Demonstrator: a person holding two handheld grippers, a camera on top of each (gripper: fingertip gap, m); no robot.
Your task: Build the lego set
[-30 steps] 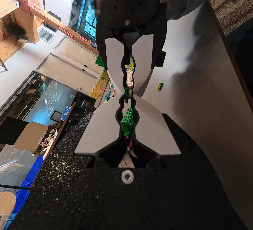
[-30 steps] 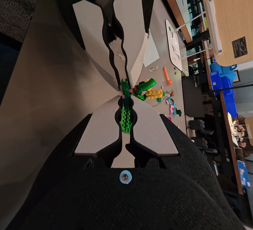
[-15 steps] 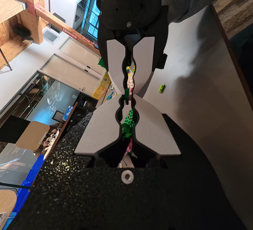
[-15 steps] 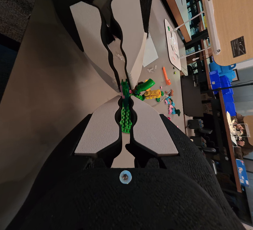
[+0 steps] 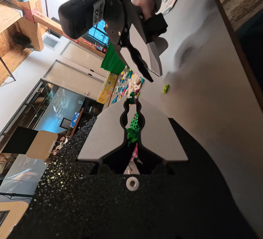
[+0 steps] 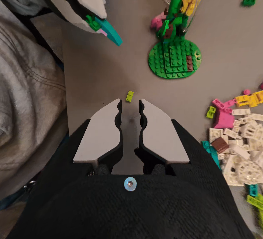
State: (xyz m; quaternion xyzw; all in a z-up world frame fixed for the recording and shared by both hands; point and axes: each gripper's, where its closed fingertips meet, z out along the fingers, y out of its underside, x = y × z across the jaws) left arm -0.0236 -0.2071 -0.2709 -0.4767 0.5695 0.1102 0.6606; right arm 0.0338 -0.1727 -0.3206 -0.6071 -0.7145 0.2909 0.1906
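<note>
At the frame's upper left, the left gripper (image 6: 98, 22) is pinching a small green-and-teal brick assembly (image 6: 105, 30); the right gripper (image 6: 130, 101) is hanging wide open and empty, its tips flanking a lime plate (image 6: 129, 96) at centre, seemingly lined up on it.

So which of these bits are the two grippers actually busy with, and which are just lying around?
In or at the grippers:
- left gripper: shut on a teal curved piece with green and pink bits attached
- right gripper: open, nothing held, lime plate just beyond its fingertips

Lying about:
- green round model
- white brick pile
- pink bricks
- yellow bricks
</note>
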